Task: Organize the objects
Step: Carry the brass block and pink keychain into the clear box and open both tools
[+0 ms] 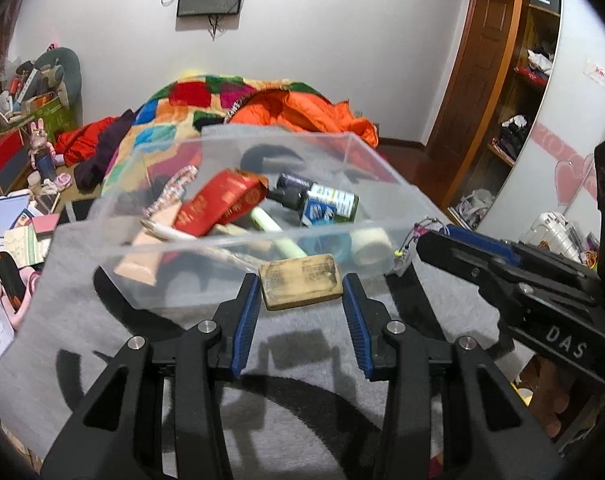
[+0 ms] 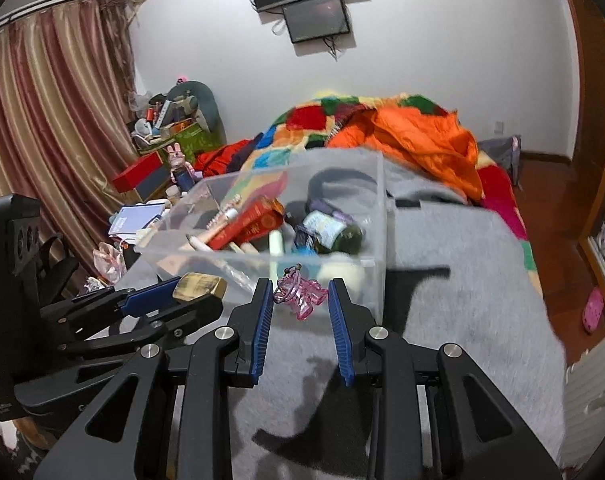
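A clear plastic bin (image 1: 150, 236) sits on a grey blanket (image 1: 302, 344) and holds a red box (image 1: 218, 204), a dark bottle (image 1: 330, 200), tubes and a tape roll. My left gripper (image 1: 301, 282) is shut on a tan wooden block (image 1: 300, 286), held just above the bin's near rim. My right gripper (image 2: 300, 294) is shut on a pink transparent keychain charm (image 2: 302, 296), held in front of the bin (image 2: 378, 216). The left gripper with the block (image 2: 200, 286) shows at the left of the right wrist view; the right gripper (image 1: 418, 240) shows at the right of the left wrist view.
Behind the bin lie a patchwork quilt (image 1: 206, 96) and an orange jacket (image 1: 302, 112). Cluttered boxes and books (image 1: 18, 216) stand at the left, curtains (image 2: 42, 120) beyond. A wooden door and shelves (image 1: 514, 80) are at the right.
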`<move>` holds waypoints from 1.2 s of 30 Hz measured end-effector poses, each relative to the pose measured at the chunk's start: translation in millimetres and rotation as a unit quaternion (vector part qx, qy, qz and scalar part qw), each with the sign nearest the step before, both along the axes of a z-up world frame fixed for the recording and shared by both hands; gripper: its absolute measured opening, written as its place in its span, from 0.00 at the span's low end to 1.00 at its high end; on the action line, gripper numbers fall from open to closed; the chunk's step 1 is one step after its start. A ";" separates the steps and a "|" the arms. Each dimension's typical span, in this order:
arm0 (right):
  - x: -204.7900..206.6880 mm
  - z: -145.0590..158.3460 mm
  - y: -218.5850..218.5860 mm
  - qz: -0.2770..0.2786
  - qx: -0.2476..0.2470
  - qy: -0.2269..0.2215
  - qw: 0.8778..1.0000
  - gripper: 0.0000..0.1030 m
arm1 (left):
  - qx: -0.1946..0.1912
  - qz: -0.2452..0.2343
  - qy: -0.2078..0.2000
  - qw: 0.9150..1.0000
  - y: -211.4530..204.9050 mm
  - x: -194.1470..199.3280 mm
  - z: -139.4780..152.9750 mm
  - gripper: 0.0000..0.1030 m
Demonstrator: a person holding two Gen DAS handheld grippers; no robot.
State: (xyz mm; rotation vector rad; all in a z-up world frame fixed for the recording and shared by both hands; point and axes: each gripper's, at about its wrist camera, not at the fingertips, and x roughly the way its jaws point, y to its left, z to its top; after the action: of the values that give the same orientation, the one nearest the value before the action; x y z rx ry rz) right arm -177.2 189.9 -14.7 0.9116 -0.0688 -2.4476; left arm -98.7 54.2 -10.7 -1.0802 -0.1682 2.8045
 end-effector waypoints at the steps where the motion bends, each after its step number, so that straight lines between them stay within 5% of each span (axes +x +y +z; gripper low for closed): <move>1: -1.2 4.0 -1.5 0.002 0.003 0.007 1.000 0.25 | -0.001 0.001 0.004 1.000 -1.7 0.2 3.1 0.40; 17: -23.2 39.0 -11.3 0.012 -0.006 0.058 0.998 0.25 | -0.006 0.017 0.039 0.999 -12.1 -16.5 33.7 0.40; 36: -65.7 5.9 -28.8 0.004 0.014 0.012 1.000 0.25 | -0.009 0.029 0.007 1.000 -27.9 -63.8 8.2 0.40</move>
State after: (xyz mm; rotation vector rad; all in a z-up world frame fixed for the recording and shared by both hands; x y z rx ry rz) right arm -242.9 161.1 -8.8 0.8935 -0.0224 -2.4571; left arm -162.5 26.3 -2.5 -1.0777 -0.1752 2.8702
